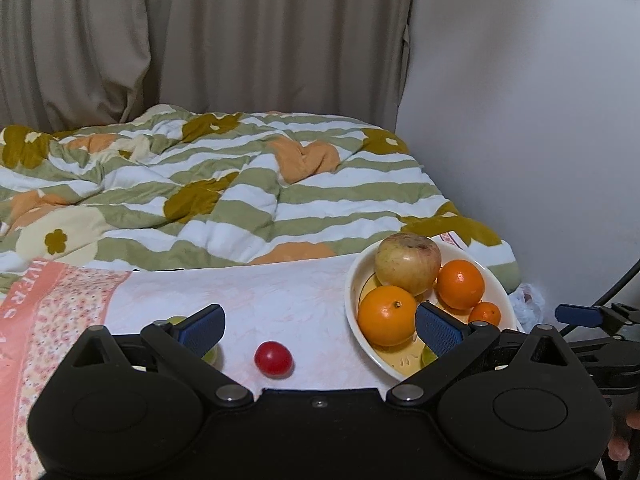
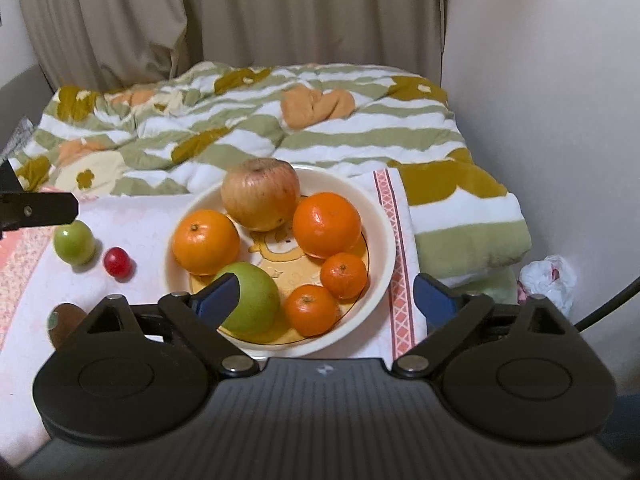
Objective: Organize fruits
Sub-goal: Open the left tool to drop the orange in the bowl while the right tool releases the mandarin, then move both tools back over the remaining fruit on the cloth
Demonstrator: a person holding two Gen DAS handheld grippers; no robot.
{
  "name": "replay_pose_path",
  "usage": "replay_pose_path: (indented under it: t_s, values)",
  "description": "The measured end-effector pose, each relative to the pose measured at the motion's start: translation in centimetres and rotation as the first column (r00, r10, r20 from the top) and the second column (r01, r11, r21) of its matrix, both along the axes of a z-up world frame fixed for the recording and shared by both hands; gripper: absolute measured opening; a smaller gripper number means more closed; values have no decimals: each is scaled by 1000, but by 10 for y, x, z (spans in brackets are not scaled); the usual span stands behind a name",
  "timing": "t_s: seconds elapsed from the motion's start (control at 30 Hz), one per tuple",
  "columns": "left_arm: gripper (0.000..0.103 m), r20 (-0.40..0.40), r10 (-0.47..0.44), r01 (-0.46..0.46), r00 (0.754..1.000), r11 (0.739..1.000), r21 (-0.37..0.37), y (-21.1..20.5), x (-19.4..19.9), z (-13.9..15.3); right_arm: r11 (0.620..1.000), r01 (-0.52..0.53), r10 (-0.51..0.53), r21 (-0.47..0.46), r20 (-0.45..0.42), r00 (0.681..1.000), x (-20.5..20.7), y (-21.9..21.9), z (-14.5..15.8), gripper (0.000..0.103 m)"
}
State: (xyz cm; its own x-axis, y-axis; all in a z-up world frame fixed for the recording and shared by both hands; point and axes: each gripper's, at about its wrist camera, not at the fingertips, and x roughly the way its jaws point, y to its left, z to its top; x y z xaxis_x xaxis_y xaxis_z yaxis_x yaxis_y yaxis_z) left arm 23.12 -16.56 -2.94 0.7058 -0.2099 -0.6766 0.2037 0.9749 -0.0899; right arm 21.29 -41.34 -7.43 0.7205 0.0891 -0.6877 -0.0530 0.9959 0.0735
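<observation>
A cream bowl (image 2: 378,220) on a pink-white cloth (image 2: 140,216) holds a reddish apple (image 2: 260,194), two oranges (image 2: 206,242), two mandarins (image 2: 343,274) and a large green fruit (image 2: 256,300). My right gripper (image 2: 326,300) is open above the bowl's near side, its left finger in front of the green fruit and touching nothing. Left of the bowl lie a small green fruit (image 2: 75,242), a small red fruit (image 2: 117,263) and a brown fruit (image 2: 64,322). My left gripper (image 1: 320,328) is open, with the red fruit (image 1: 274,359) on the cloth between its fingers and the bowl (image 1: 354,280) to its right.
A striped flowered quilt (image 2: 260,120) lies crumpled behind the cloth, with beige curtains (image 2: 280,12) beyond. A white wall (image 2: 560,120) closes the right side. A white plastic bag (image 2: 548,280) sits low at the right, past the cloth's patterned edge (image 2: 400,280).
</observation>
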Motion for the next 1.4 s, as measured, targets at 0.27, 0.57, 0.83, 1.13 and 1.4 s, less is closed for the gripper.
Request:
replay_pose_path:
  t_s: [0.27,0.57,0.83,1.13,1.4]
  values:
    - [103,52,17,-17,999,1000,0,6,-31,18,1000,-3,3,22,18,1000,-27,-1,18,103]
    - [103,141,66,-63,988,998,-23,22,-89,45,1000,4,-6,21,74,997,-79,-1,54,103]
    - [103,194,98,-100,976,995,2,44,-135,63,1000,-23,22,5,103,994,-115,12,80,103]
    - [103,222,87,-96,971,995,32,88,-153,69,999,-52,51,3,105,993,-141,50,89,103]
    - [103,125,-31,28,992,999,29,130,-130,48,1000,11,-11,3,64,998,-148,95,70,103]
